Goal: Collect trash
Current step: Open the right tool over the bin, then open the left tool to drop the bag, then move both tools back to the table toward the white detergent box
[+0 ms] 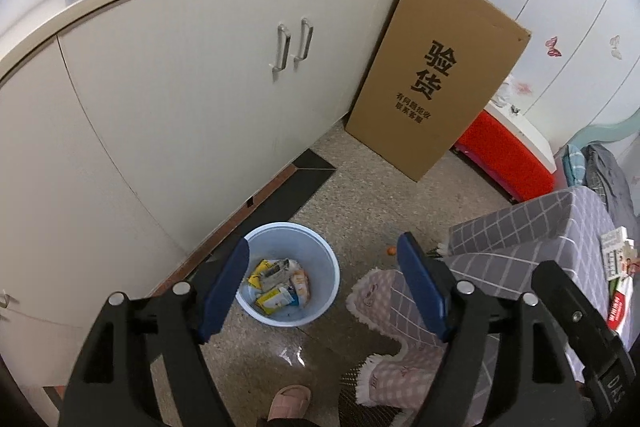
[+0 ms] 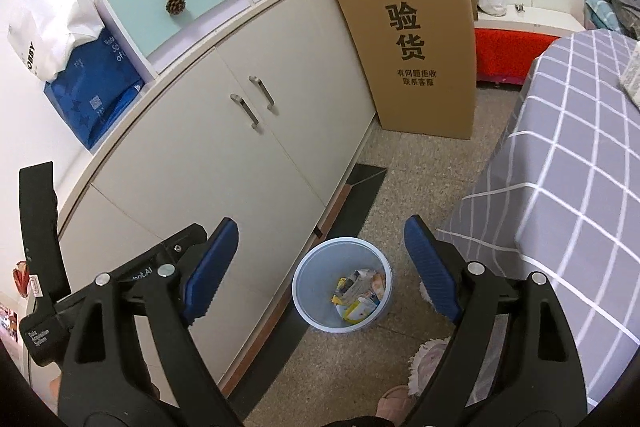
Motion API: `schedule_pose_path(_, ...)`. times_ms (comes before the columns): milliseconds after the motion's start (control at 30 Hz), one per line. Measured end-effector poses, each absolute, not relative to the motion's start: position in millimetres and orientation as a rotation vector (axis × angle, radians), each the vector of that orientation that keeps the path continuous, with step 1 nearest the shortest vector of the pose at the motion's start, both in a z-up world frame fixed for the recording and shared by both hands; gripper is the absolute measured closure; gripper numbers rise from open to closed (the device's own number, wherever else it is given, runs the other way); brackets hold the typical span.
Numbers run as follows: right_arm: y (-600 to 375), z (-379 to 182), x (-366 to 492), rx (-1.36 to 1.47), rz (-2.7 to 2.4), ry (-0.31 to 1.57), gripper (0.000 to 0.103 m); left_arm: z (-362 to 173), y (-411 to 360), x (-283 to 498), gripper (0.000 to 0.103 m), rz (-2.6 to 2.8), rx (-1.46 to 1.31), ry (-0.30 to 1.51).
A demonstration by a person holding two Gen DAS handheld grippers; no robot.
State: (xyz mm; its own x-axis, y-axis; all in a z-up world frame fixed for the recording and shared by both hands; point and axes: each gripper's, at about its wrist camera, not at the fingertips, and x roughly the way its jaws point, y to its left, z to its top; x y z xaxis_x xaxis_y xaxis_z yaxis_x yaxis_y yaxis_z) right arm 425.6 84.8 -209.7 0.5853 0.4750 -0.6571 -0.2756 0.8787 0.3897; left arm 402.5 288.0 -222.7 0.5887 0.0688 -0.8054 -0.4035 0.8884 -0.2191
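A pale blue bin [image 1: 326, 269] stands on the floor by the cabinet and holds several crumpled packets [image 1: 276, 283], some yellow. My left gripper [image 1: 324, 243] hangs above the bin, open, with nothing between its blue pads [image 1: 224, 291]. In the right wrist view the same bin [image 2: 306, 279] and its packets [image 2: 360, 293] lie below my right gripper [image 2: 320, 225], which is also open and holds nothing. The left gripper's black body [image 2: 40, 227] shows at that view's left edge. Small cartons [image 1: 618, 267] lie on the checked table at the right.
A white cabinet [image 1: 180, 87] runs along the left. A tall cardboard box [image 1: 436, 75] leans against its end, with a red box [image 1: 504, 155] beyond. The grey checked tablecloth [image 2: 568, 187] fills the right. A pink fringed cloth [image 1: 384, 295], a small orange bit [image 1: 391, 251] and a slippered foot [image 1: 290, 401] are on the floor.
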Motion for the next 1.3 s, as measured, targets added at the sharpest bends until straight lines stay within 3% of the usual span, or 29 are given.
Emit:
schedule_pose_path(400, 34.4, -162.9, 379.9, 0.317, 0.442, 0.743, 0.018, -171.0, 237.4, 361.4, 0.025, 0.228, -0.391, 0.827)
schedule_pose_path(733, -75.9, -138.7, 344.1, 0.405, 0.319, 0.646, 0.017, -133.7, 121.7, 354.0, 0.02, 0.068, -0.273, 0.795)
schedule_pose_path(1300, -299.3, -180.2, 322.2, 0.567, -0.071, 0.671, 0.013, -169.8, -108.6, 400.9, 0.019, -0.318, -0.076, 0.966)
